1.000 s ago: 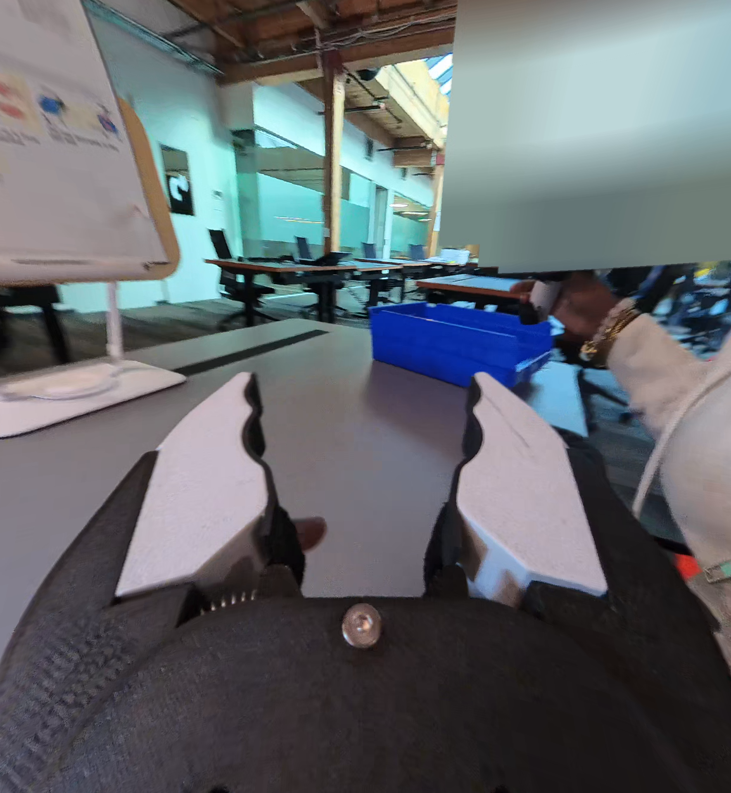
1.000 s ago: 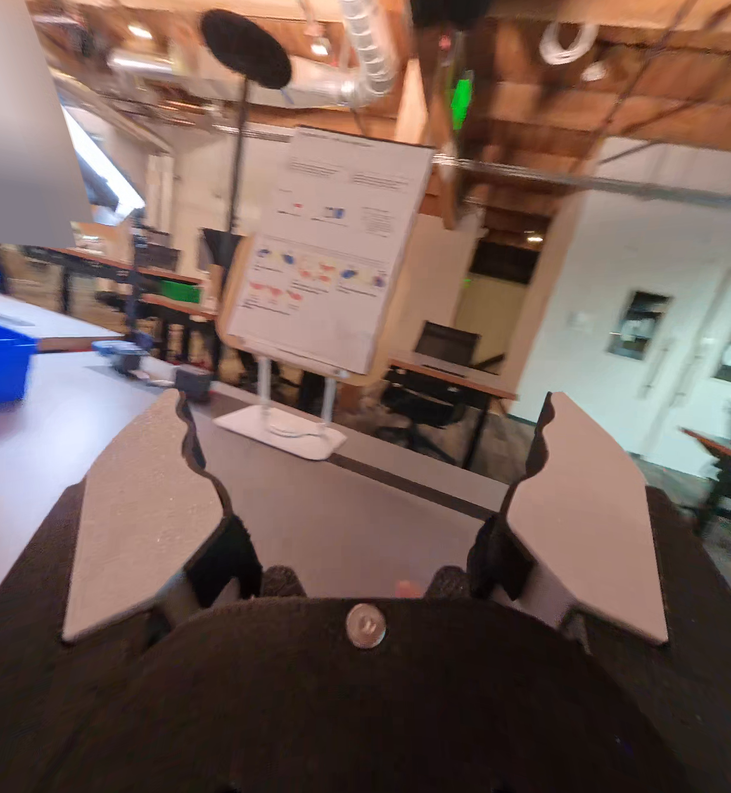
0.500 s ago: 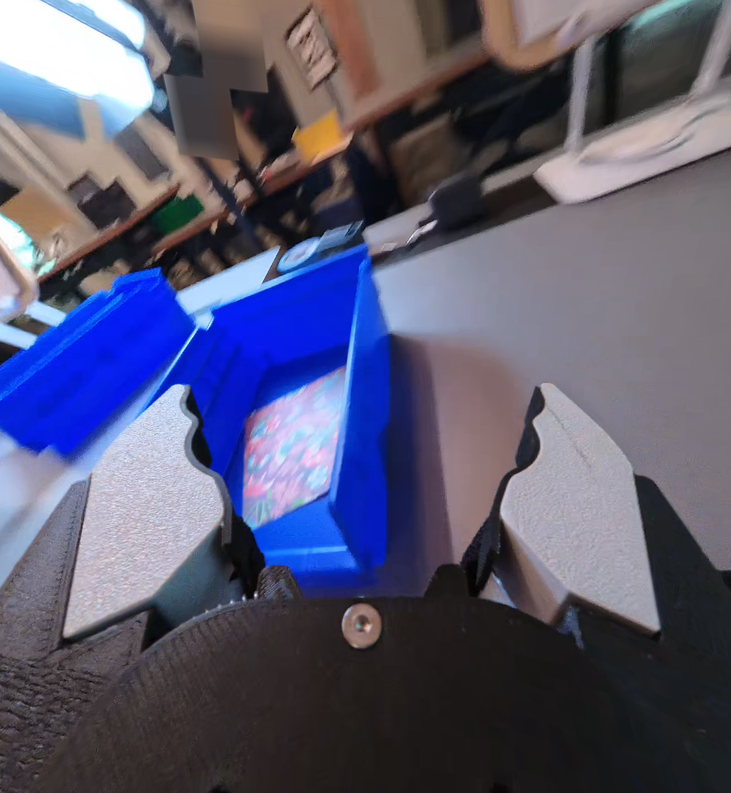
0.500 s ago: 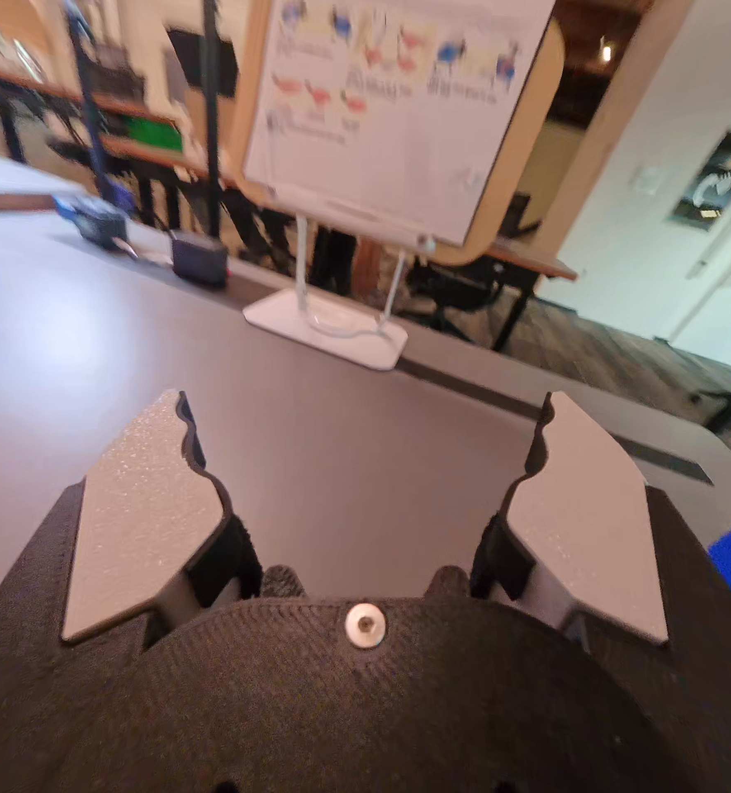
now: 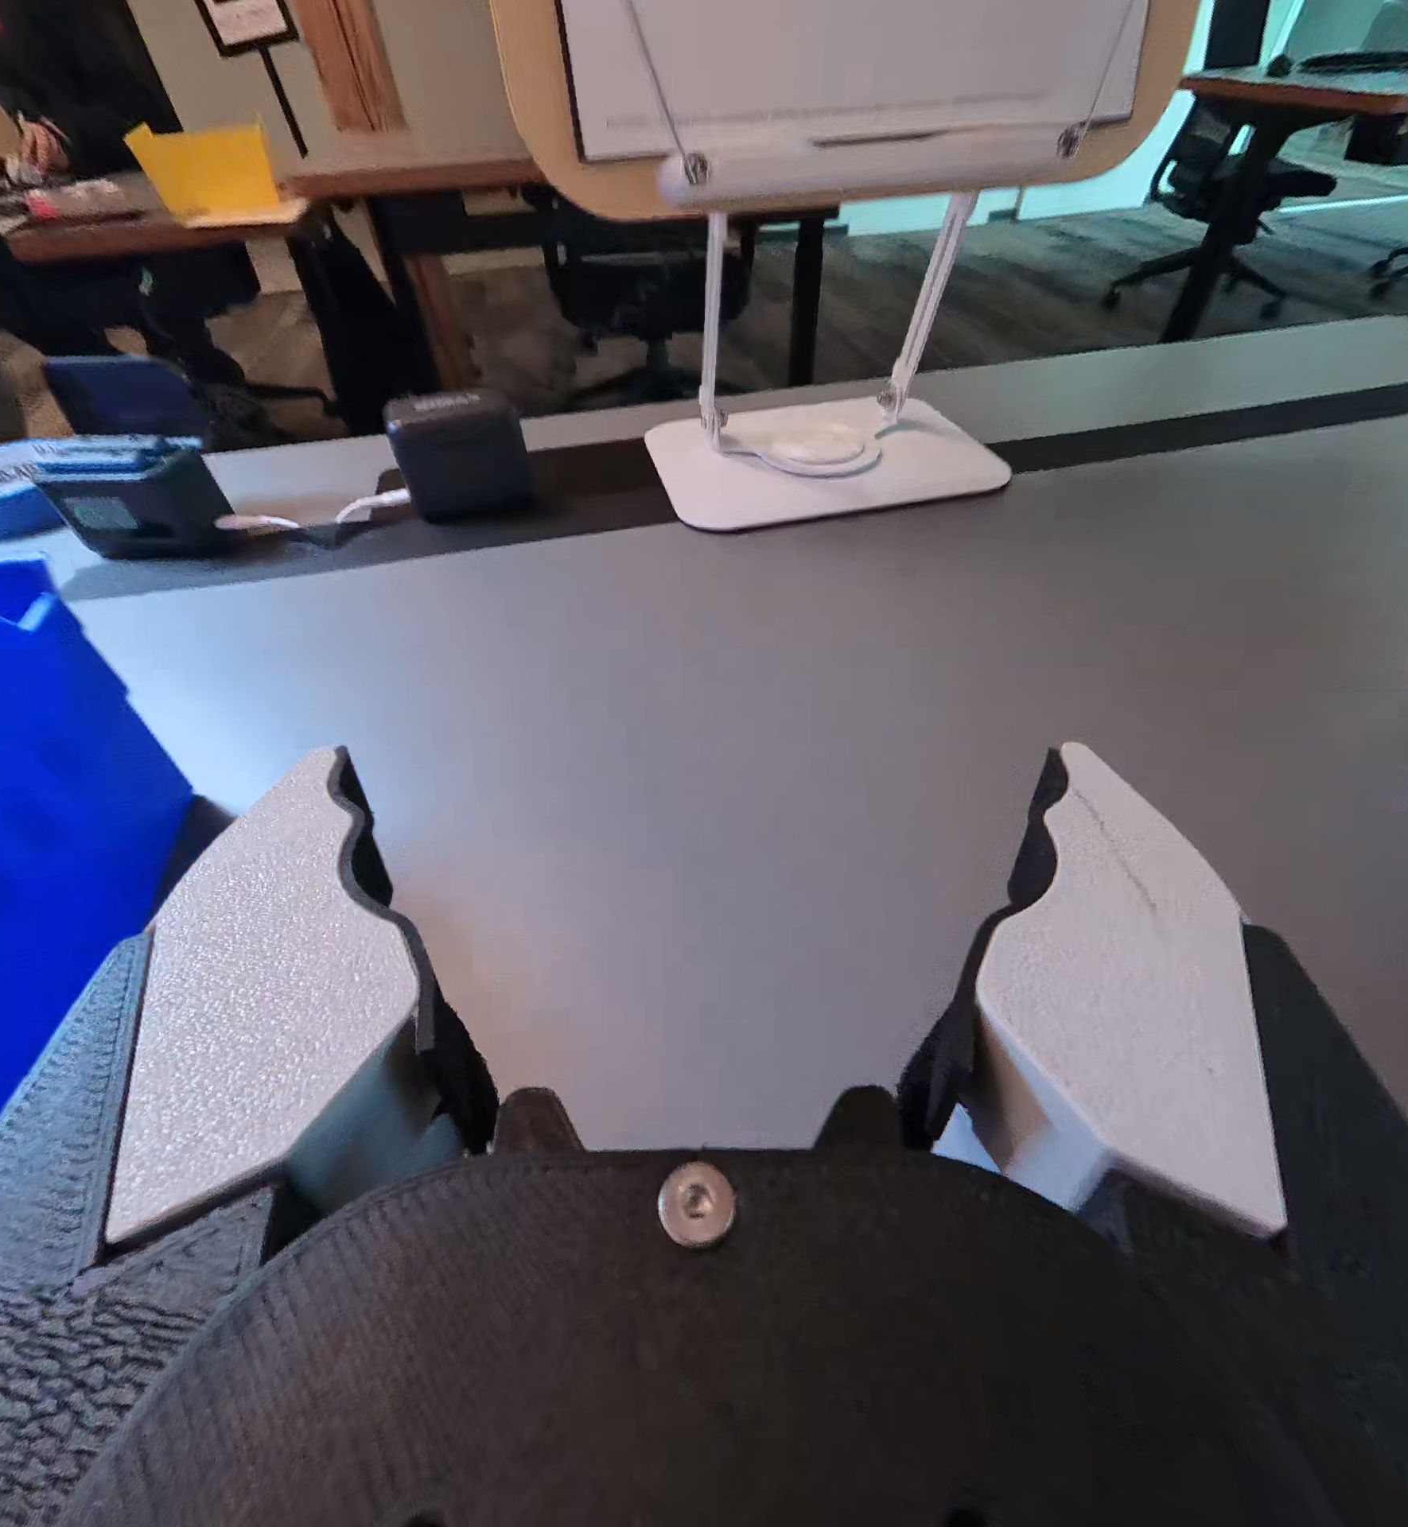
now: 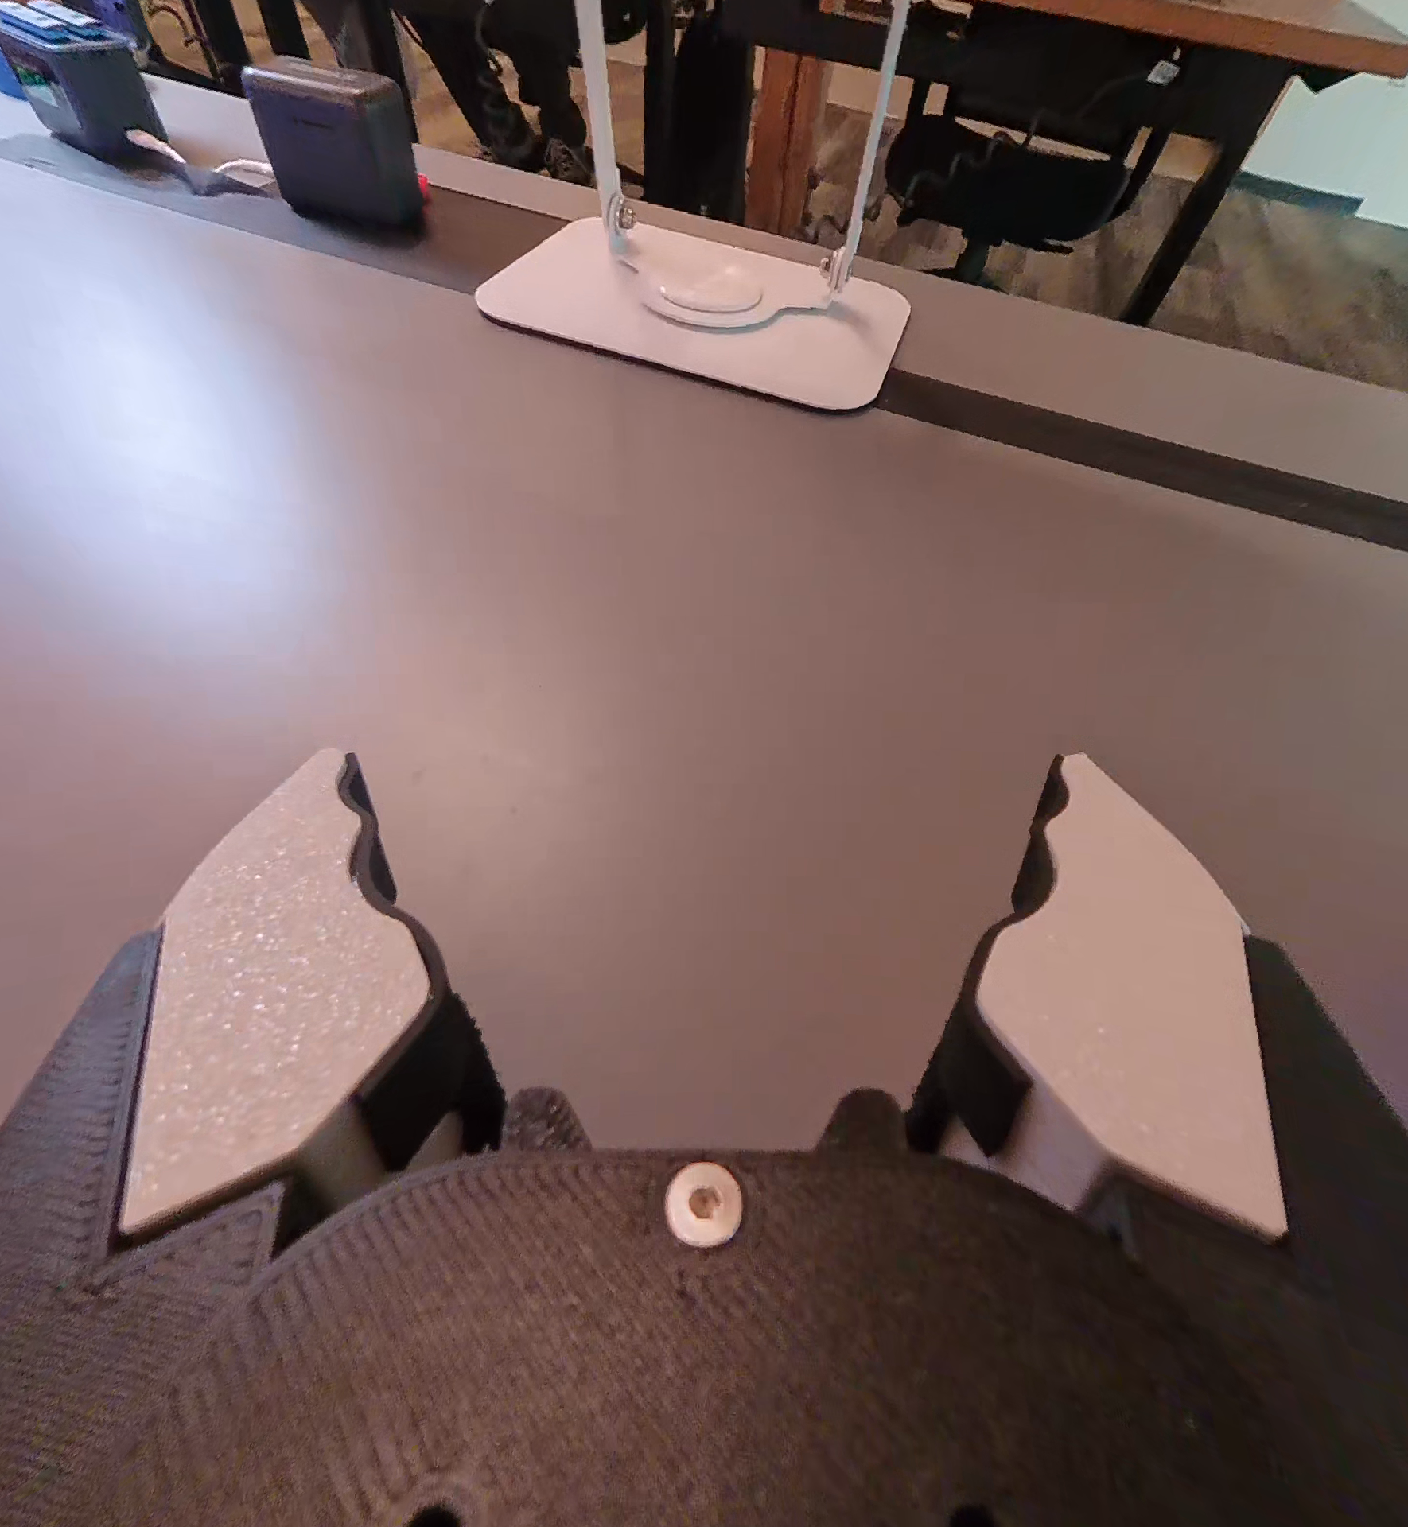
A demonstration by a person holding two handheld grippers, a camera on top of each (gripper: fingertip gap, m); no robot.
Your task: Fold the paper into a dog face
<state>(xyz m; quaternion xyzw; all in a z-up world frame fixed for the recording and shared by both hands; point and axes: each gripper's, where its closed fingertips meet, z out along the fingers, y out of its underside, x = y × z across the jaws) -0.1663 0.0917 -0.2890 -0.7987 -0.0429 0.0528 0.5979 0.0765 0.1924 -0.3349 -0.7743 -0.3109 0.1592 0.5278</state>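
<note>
Swung off the blue bin (image 5: 31, 793) it faced half a second ago, your left claw (image 5: 696, 834) gapes wide and empty over bare counter (image 5: 767, 661) with no paper in view, while your right claw (image 6: 701, 843), equally spread and empty before the white stand (image 6: 692, 330), risks closing on nothing if you reach blind.

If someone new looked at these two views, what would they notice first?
Most striking is the white stand with its tilted board, at the far edge of the bare grey table. Nearer, the left gripper and right gripper hover open, holding nothing. A bright blue bin sits at the left.
</note>
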